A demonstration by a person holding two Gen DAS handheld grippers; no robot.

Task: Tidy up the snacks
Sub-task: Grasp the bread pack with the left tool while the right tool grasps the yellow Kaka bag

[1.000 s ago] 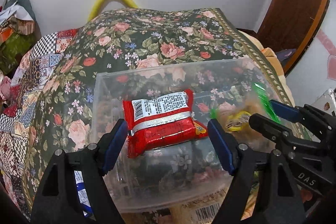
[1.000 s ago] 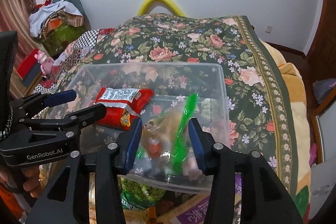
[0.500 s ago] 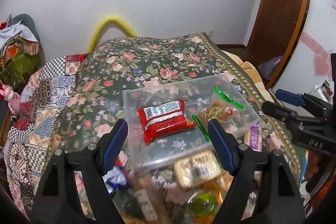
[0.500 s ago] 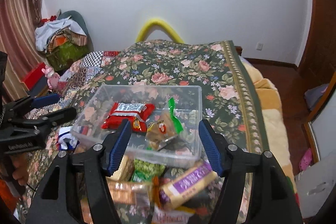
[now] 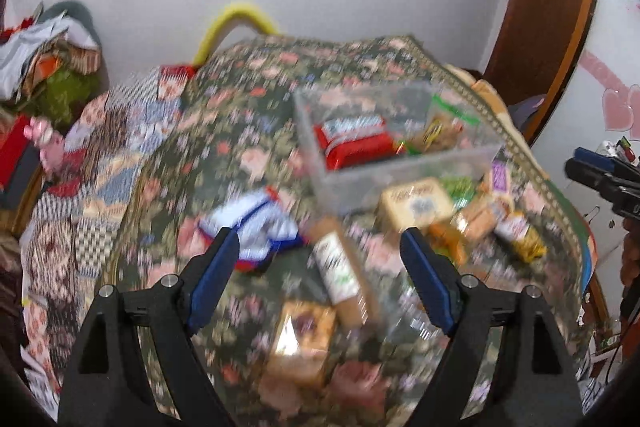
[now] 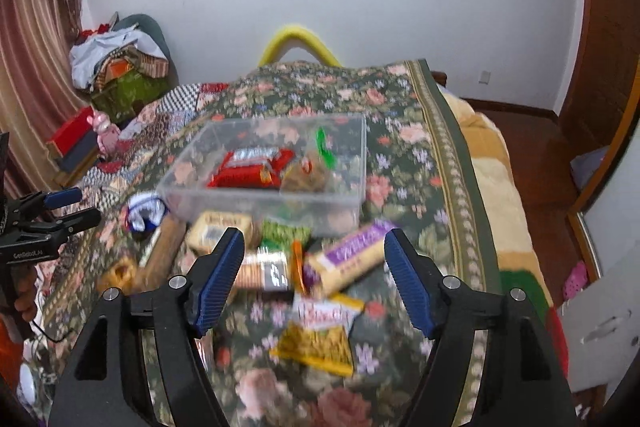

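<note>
A clear plastic bin (image 5: 400,173) (image 6: 224,143) sits on the floral bedspread. It holds a red snack packet (image 5: 352,143) (image 6: 250,169) and a clear bag with a green top (image 5: 438,131) (image 6: 310,173). Several loose snacks lie in front of the bin: a tan biscuit pack (image 5: 416,203), a long roll (image 5: 340,275), a blue-white packet (image 5: 256,227) and a purple bar (image 6: 354,257). My left gripper (image 5: 320,279) is open and empty above the loose snacks. My right gripper (image 6: 314,275) is open and empty, above the purple bar and a yellow packet (image 6: 316,347).
The bed's right edge (image 6: 480,211) drops to a wooden floor. A patchwork quilt (image 5: 92,155) covers the bed's left side. A pile of clothes (image 6: 116,67) stands by the back wall. A yellow foam arch (image 6: 298,41) rises behind the bed.
Both grippers have pulled back and up from the bin. The right gripper let go of the green-topped bag, which now lies in the bin. The loose snacks have come into view.
</note>
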